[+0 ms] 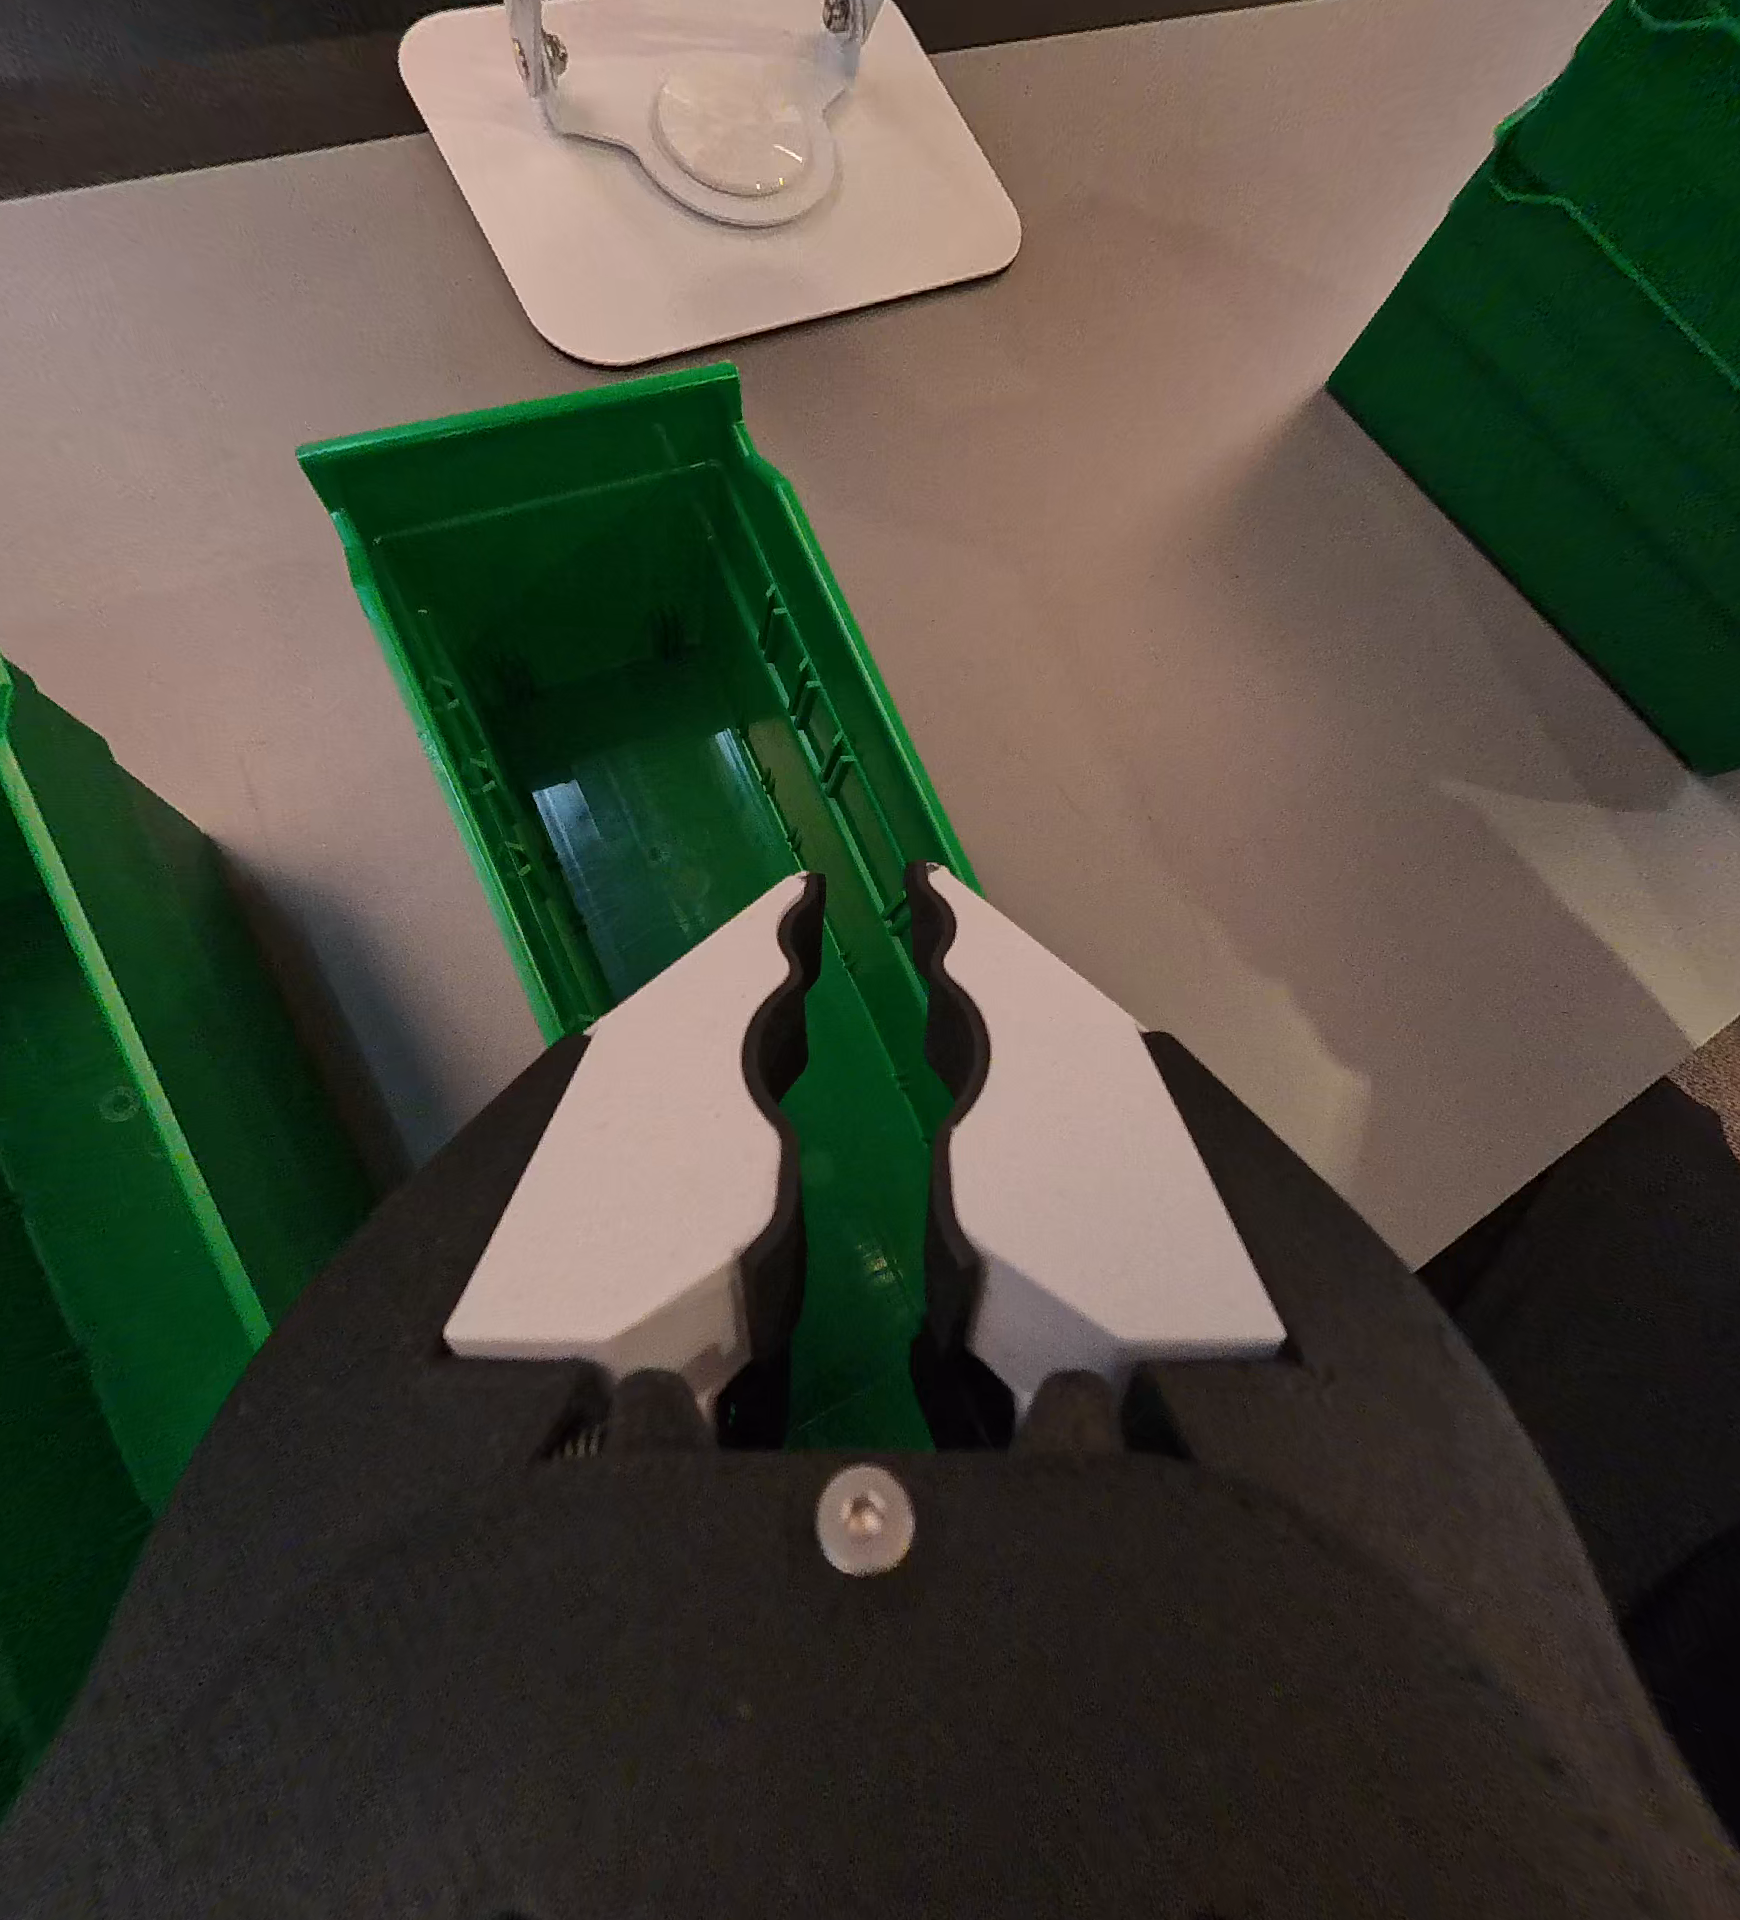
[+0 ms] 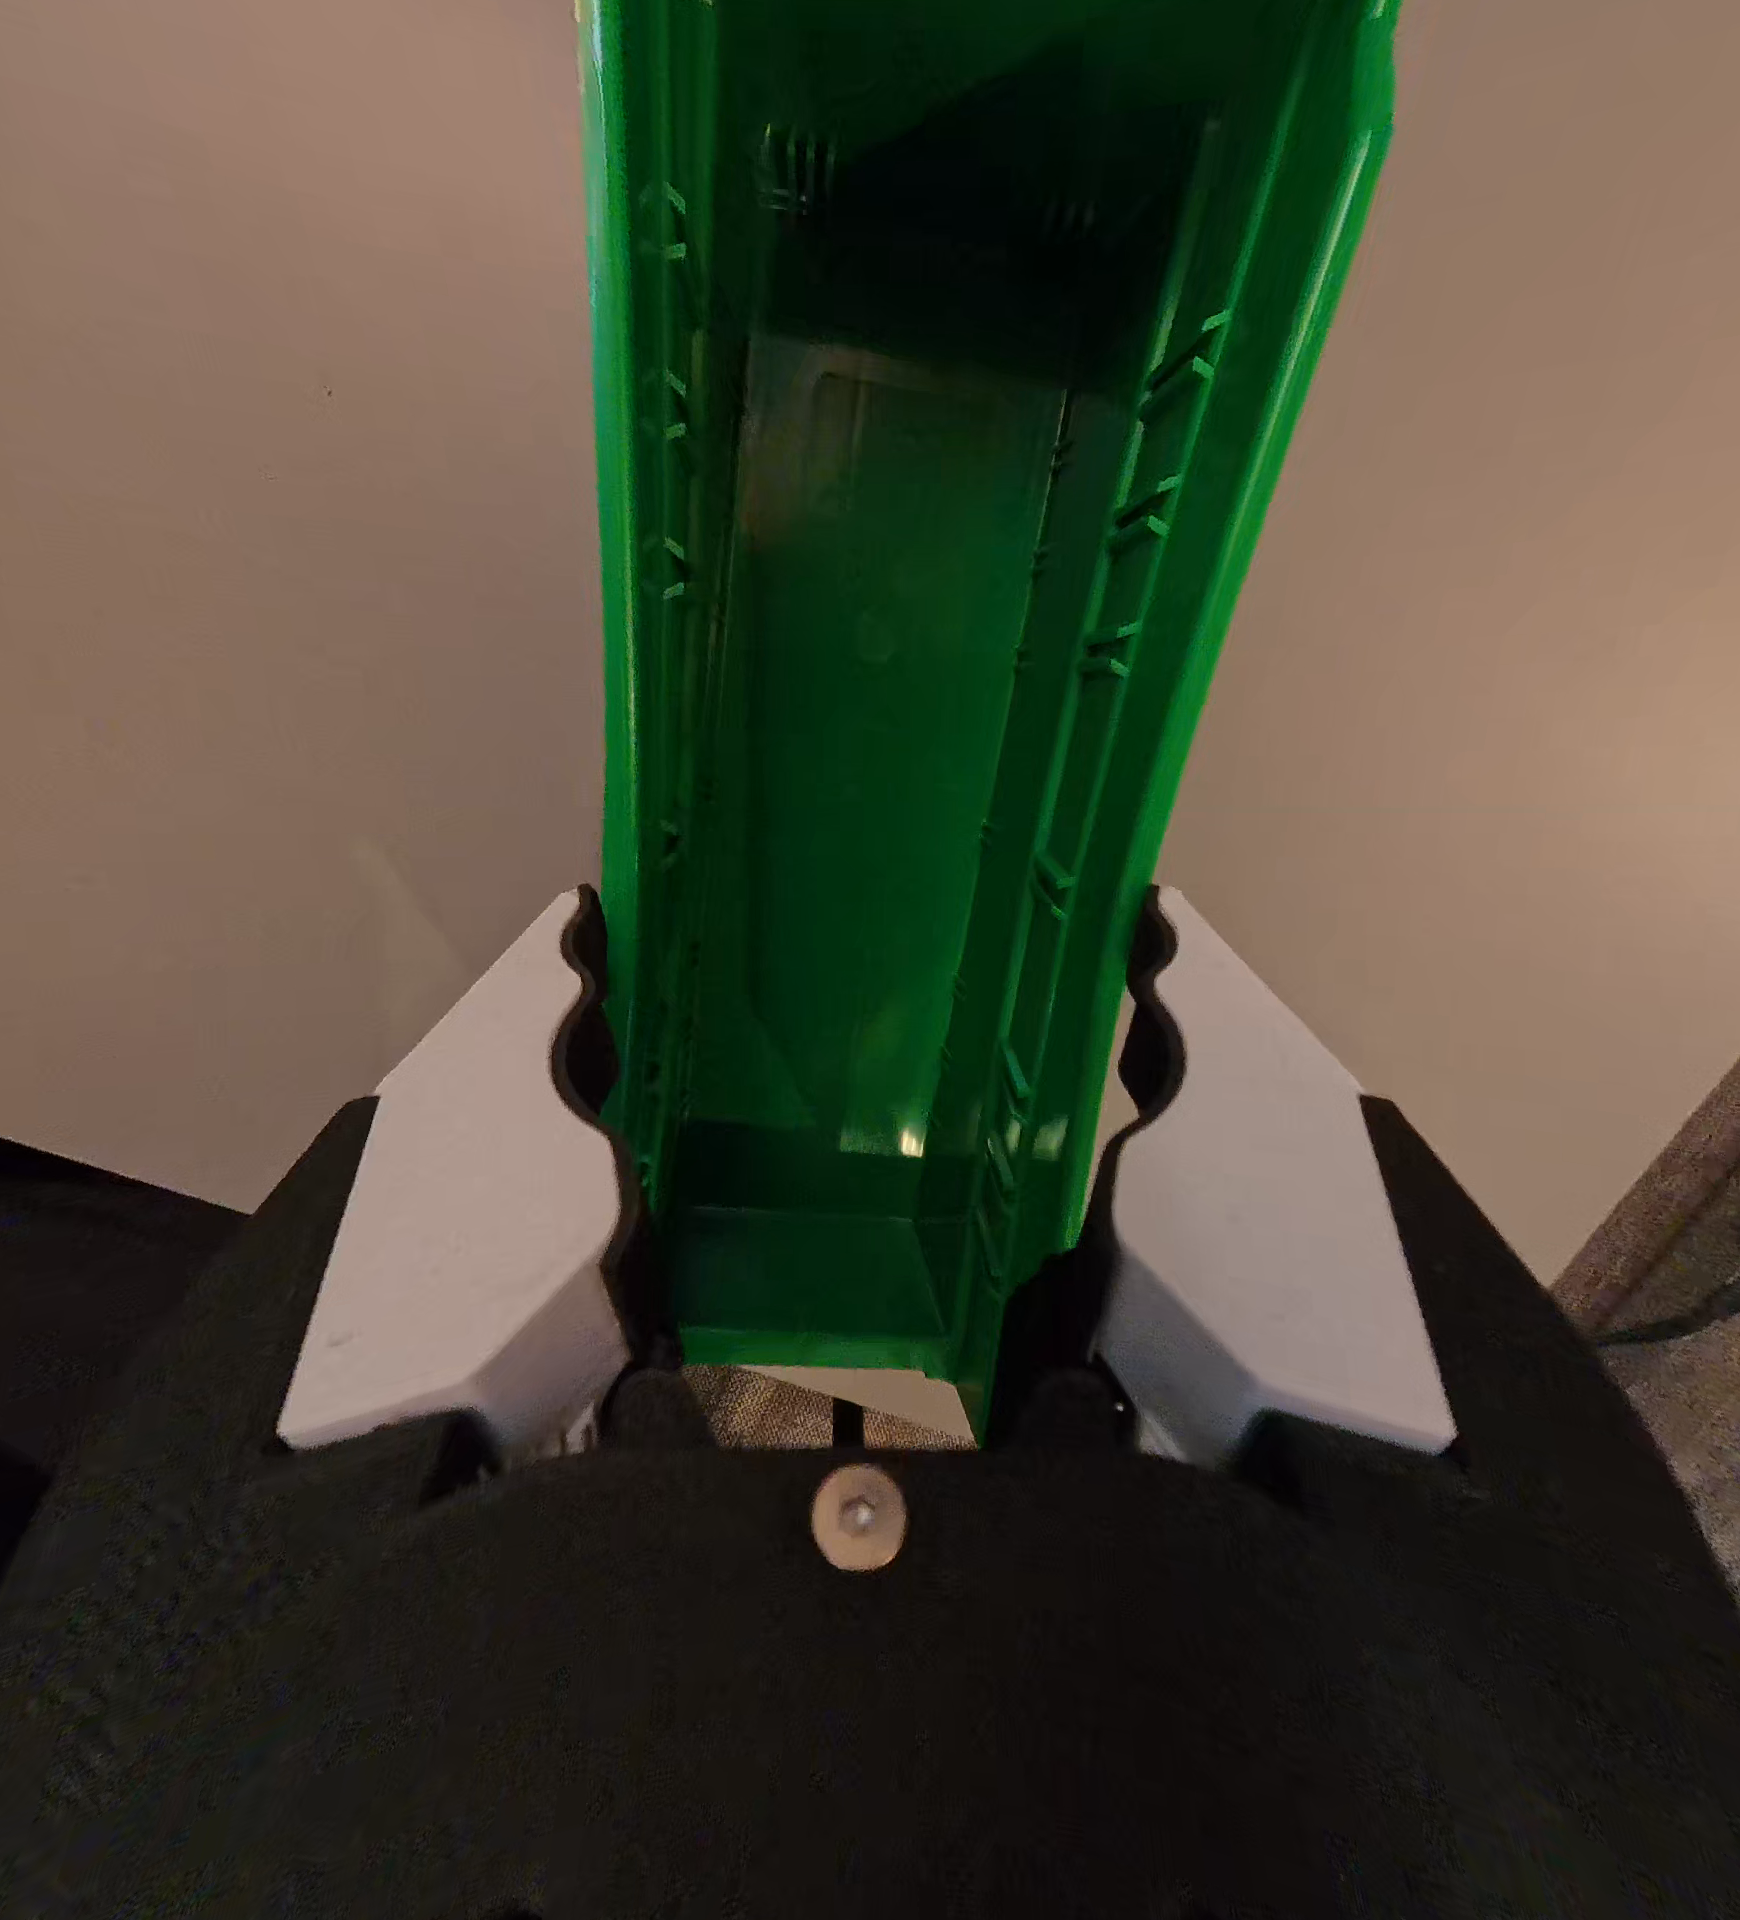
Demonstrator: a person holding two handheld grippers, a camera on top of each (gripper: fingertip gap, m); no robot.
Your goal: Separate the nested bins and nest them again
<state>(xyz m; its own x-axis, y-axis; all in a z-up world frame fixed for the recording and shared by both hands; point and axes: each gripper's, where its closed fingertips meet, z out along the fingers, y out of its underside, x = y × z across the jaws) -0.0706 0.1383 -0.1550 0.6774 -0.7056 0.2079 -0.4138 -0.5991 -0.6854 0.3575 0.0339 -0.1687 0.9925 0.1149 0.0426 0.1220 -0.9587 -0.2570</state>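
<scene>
— Far left on the grey table (image 1: 1209, 623): green bin (image 1: 66, 1039). Centre?
— Narrow green bin (image 1: 575, 665); left gripper (image 1: 866, 883) pinches its right wall. White stand base (image 1: 700, 208) behind, bin stack (image 1: 1624, 468) at right, carpet past the edge.
— Right gripper (image 2: 866, 904)?
— Clamped across another narrow bin (image 2: 876, 675) above the tabletop.
</scene>
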